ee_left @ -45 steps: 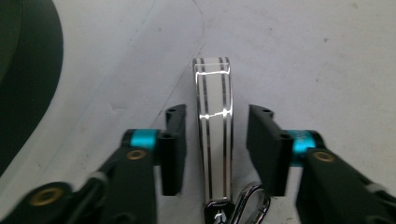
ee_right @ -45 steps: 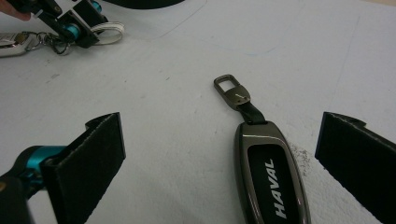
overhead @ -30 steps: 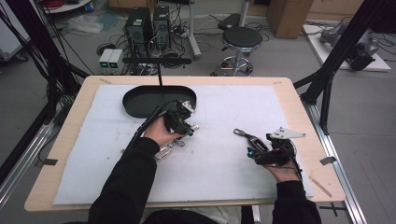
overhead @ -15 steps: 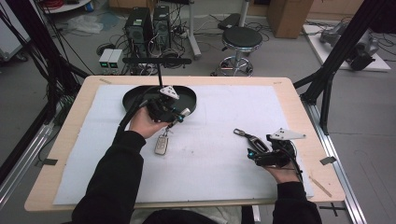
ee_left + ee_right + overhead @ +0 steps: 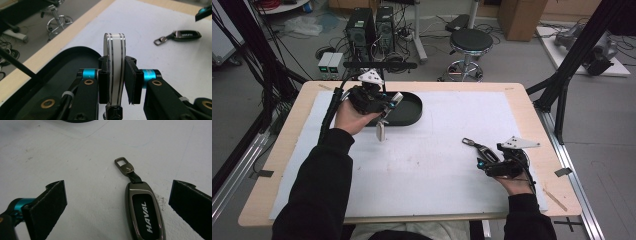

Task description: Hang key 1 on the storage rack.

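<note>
Partly hidden, the flat silver object (image 5: 114,72) pinched in our left claw (image 5: 388,104) has its lower end buried between the jaws in the left gripper view, so we cannot say what it is; we see a pale face with two dark stripes running lengthwise and a rounded top. Its long axis runs straight out along the jaws, the rounded end pointing away from the claw. From the high view the claw hangs above the near rim of the black tray (image 5: 409,114), and a pale end of the object dangles below it, blurred.

Our right claw (image 5: 480,159) stands wide apart over the white tabletop (image 5: 432,165), gripping nothing. The car key fob (image 5: 144,210) lies flat between its jaws, nearer the right one and touching neither. Its long axis follows the claw's own line, metal loop (image 5: 122,163) pointing away; its near end is cut off by the frame edge.
</note>
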Demonstrator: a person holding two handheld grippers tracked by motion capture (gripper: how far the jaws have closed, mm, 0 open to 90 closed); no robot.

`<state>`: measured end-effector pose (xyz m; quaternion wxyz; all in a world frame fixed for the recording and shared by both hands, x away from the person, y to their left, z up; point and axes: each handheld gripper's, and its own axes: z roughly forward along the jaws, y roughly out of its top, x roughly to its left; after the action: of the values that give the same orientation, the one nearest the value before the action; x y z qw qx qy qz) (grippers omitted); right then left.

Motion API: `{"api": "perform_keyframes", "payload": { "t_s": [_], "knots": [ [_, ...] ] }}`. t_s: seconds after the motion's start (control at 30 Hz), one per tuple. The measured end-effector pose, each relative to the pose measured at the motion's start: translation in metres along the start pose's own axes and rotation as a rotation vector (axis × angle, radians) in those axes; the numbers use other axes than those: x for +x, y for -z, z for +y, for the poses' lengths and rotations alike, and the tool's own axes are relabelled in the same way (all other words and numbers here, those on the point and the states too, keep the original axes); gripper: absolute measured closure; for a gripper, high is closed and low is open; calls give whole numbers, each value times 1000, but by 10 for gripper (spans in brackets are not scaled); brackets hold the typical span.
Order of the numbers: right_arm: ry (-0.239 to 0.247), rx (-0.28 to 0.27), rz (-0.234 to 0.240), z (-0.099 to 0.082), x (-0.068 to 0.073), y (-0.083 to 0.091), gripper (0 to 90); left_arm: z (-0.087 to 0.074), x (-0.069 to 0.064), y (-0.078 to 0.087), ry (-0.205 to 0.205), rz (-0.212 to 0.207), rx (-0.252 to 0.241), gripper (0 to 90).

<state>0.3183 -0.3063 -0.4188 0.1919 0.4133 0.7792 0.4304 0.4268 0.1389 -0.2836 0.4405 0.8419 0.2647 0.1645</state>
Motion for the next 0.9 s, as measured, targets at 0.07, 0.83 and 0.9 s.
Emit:
{"api": "perform_keyframes", "payload": {
  "t_s": [0.07,0.83,0.9],
  "knots": [
    [-3,2,1,1,1,-1,8,2,4,3,3,17,-5,750],
    [-5,10,-11,-2,1,-2,8,30,52,14,109,168,-66,750],
    [-6,12,-14,-2,1,-1,8,34,53,13,106,181,-67,749]
  ]
}}
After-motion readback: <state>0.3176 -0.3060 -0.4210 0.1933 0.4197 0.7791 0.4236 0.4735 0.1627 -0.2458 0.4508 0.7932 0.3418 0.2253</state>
